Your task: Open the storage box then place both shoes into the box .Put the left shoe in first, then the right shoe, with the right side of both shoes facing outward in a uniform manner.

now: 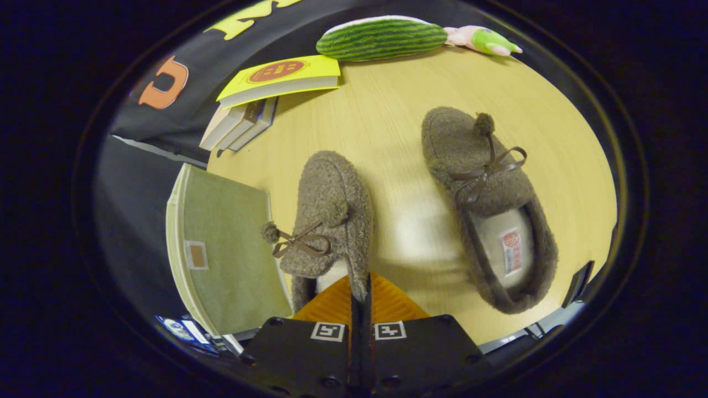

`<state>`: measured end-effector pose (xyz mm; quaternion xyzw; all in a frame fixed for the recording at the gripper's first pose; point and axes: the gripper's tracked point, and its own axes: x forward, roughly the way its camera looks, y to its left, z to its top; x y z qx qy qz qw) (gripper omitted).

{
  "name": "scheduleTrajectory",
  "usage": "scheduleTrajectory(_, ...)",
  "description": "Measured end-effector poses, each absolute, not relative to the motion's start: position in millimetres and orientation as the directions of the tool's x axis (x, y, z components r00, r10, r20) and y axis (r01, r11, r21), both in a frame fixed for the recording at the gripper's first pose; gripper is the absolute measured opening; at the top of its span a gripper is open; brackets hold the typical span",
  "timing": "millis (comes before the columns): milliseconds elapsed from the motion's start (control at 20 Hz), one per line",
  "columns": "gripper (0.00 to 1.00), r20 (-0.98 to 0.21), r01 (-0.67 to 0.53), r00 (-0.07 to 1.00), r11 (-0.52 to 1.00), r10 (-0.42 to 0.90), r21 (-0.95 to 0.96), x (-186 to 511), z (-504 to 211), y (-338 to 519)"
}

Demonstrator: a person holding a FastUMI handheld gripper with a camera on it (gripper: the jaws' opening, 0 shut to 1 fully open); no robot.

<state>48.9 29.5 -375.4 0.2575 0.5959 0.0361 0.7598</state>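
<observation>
Gripper (360,296) fingers pressed together, pinching heel rim of near shoe (326,215) — shoe's long axis runs straight ahead, toe pointing away. Storage box (221,249) (lid looks shut) lies just left of held shoe. Other shoe (487,204) on table (387,99), right.

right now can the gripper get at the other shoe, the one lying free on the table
Probably not yet: the gripper is shut on the near shoe, pinching its collar. The free shoe lies unobstructed on the table beside it, so the way is free once the gripper lets go.
</observation>
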Motion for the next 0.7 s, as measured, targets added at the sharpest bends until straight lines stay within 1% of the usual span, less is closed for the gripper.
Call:
scheduleTrajectory(150,0.06,-0.870,0.240,0.326,0.858,0.369,0.454,38.3,-335.8,36.1)
scheduleTrajectory(350,0.06,-0.831,0.200,0.391,0.845,0.395,0.496,25.3,-262.4,61.3)
scheduleTrajectory(550,0.06,-0.787,0.142,0.428,0.827,0.444,0.544,17.7,-197.4,111.6)
scheduleTrajectory(700,0.06,-0.757,0.131,0.426,0.795,0.495,0.593,23.5,-172.6,163.3)
